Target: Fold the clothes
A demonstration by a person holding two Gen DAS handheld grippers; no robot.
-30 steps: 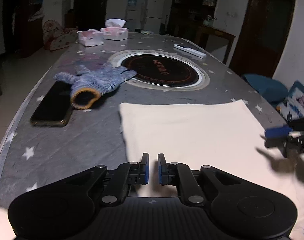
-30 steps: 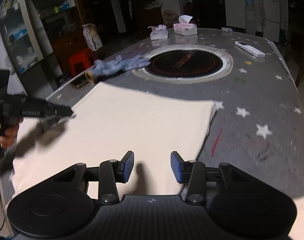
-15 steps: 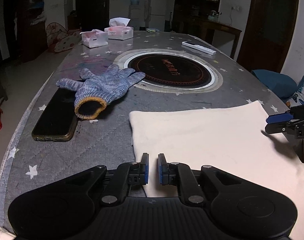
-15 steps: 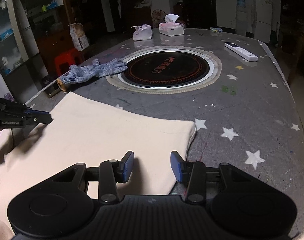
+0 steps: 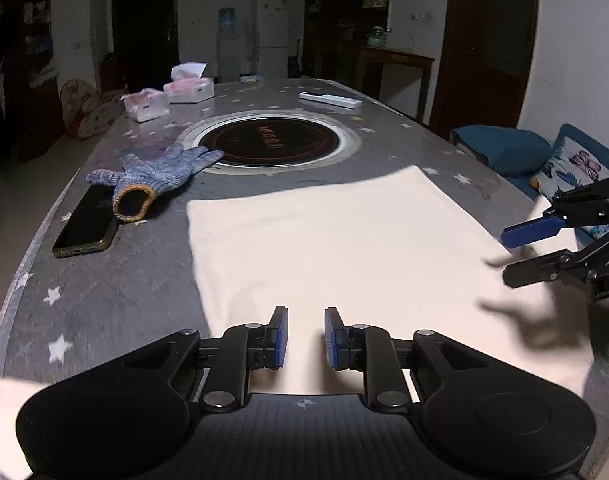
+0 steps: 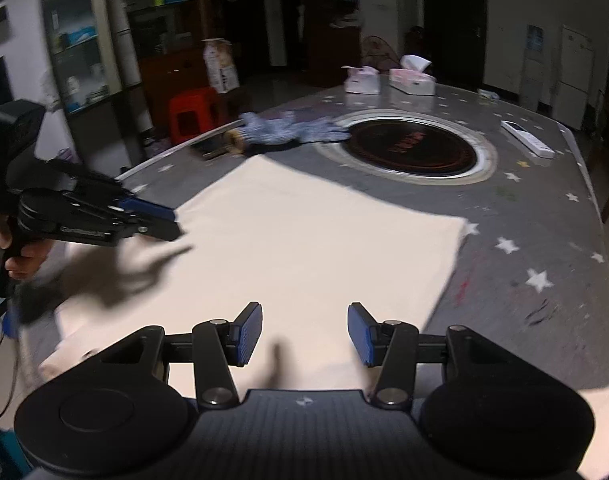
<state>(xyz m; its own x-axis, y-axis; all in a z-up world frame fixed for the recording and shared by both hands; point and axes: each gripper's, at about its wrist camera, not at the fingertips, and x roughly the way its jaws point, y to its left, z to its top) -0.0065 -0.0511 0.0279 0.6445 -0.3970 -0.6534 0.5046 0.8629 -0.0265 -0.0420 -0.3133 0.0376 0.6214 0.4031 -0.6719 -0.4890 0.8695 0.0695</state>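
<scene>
Cream folded garment (image 5: 344, 248) lies flat at frame centre on the starred table (image 5: 116, 280). Left gripper (image 5: 306, 338) and right gripper (image 6: 304, 334) hover over its near edge, jaws opening, empty; the next fold needs matched, level corner grips.

Cream garment (image 5: 344, 248): near hem hidden behind left gripper (image 5: 306, 338) body; right side runs off table edge, cut by frame. Glove (image 6: 280, 132) beyond garment's far-left corner: motion-blurred in right wrist view; phone (image 6: 210, 151) beside it mostly hidden. Hand (image 6: 20, 256) left of garment: cropped at frame edge.
</scene>
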